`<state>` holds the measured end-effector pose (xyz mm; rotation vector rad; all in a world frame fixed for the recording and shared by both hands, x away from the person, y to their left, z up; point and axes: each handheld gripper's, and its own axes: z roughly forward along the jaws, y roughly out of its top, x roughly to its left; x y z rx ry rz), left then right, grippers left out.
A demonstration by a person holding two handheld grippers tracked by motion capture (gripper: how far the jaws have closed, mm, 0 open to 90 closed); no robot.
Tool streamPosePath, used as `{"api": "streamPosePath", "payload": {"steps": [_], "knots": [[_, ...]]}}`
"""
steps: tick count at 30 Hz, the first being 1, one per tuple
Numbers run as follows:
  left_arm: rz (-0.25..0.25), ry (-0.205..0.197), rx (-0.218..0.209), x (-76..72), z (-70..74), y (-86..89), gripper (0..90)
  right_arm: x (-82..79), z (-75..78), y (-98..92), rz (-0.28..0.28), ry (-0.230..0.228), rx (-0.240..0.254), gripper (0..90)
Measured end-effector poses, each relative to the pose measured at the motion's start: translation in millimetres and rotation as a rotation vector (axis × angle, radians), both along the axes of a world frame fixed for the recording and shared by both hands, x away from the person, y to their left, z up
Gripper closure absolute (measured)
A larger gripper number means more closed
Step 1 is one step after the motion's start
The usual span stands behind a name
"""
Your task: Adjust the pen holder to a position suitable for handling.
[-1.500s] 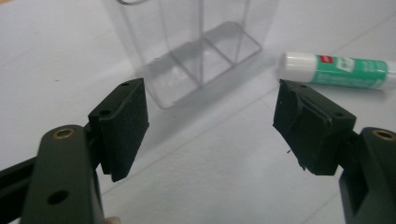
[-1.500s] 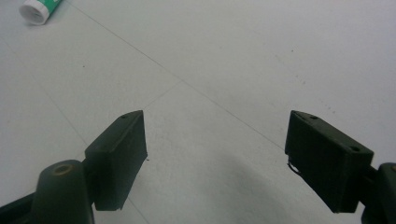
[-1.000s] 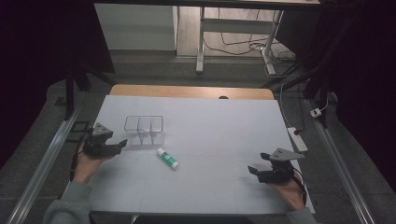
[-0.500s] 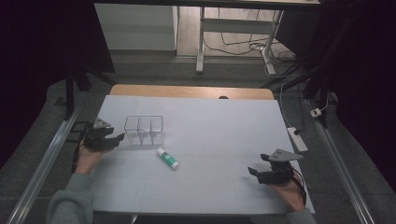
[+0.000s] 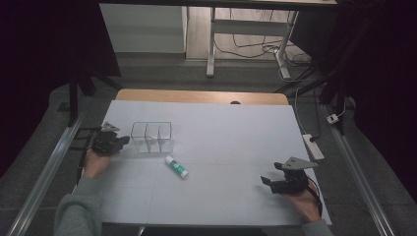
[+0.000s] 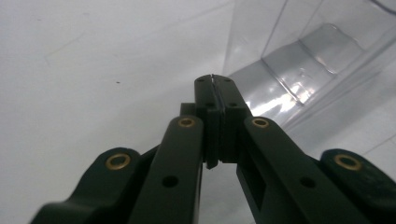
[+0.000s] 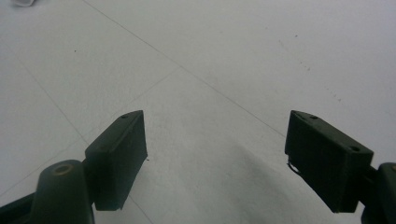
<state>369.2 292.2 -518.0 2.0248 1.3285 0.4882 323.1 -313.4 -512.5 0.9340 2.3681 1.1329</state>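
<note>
since the earlier frame, left gripper (image 5: 120,141) shifts up the table and a bit toward the clear organizer box (image 5: 152,137), now sitting just beside its left end; its jaws have just been closing and now meet pad to pad with nothing between them. left gripper view confirms it: the two black jaws are pressed together at the tip (image 6: 213,84), and the clear box (image 6: 299,60) rises right behind and to the right of them, close but no contact i can confirm. box is transparent, with inner dividers, standing upright on the white table cover (image 5: 221,128), toward the left rear part of it. glue stick (image 5: 176,166), white body with green label, lies flat on the cover just in front of the box, angled, apart from both grippers, looks unmoved. right gripper (image 5: 268,181) stays put near the front right corner of the cover, held by the person's right hand (image 5: 302,201), grey three-cornered plate on top. right gripper view: jaws stand wide apart (image 7: 215,158), nothing between them, just bare white cover with faint fold lines underneath. left hand (image 5: 96,162) with grey sleeve comes in from bottom left. wooden table edge (image 5: 196,96) shows past the far edge of the cover. power strip (image 5: 312,146) lies along the right side off the cover.
</note>
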Motion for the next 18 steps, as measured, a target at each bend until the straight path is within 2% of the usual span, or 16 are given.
{"api": "streamPosePath", "payload": {"steps": [12,15,18], "knots": [[-0.03,0.012,-0.012,4.0,-3.9,-11.7,88.9,-1.0,-0.1,-0.5,-0.003,0.006,0.001,20.1],[-0.025,0.009,-0.004,4.9,-5.1,-13.0,88.9,-1.5,0.0,-1.2,-0.007,0.008,-0.006,20.2],[-0.021,0.012,-0.015,4.9,-5.3,-12.6,88.9,-1.8,-0.6,-1.9,-0.01,0.006,0.001,20.2]]}}
